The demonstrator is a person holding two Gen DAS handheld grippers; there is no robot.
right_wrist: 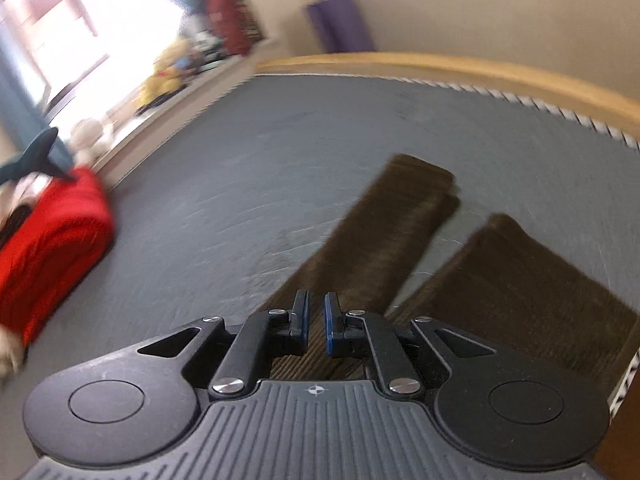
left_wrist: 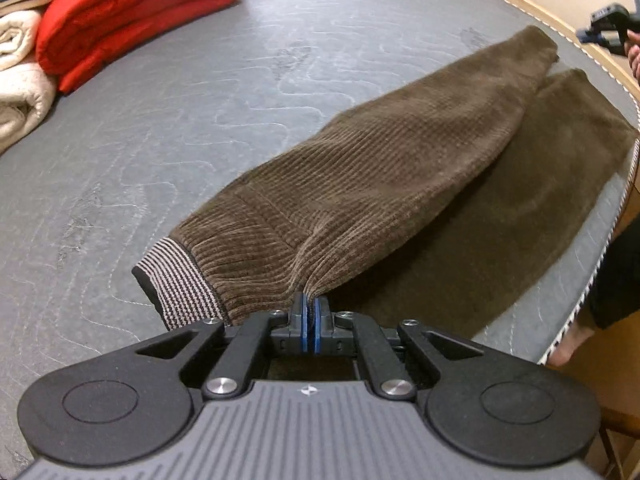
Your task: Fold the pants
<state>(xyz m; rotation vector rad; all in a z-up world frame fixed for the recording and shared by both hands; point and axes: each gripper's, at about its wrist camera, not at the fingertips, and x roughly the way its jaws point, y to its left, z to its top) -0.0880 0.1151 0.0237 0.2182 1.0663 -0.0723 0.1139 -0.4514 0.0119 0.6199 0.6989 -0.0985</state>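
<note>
Brown corduroy pants (left_wrist: 380,168) lie across the grey quilted mattress (left_wrist: 180,120), one leg lying partly over the other. My left gripper (left_wrist: 310,300) is shut on the gathered waist edge, beside the striped waistband lining (left_wrist: 176,280). The right gripper (left_wrist: 604,26) hovers in a hand beyond the far leg ends, off the cloth. In the blurred right wrist view, my right gripper (right_wrist: 316,304) is shut to a narrow slit with nothing between its pads, above the pants (right_wrist: 380,232), whose two legs stretch away from it.
A folded red blanket (left_wrist: 132,12) and cream bedding (left_wrist: 20,92) sit at the mattress's far left; the red blanket (right_wrist: 52,240) also shows in the right wrist view. The wooden bed rim (right_wrist: 440,64) runs along the far side. A person's bare foot (left_wrist: 568,344) stands by the right edge.
</note>
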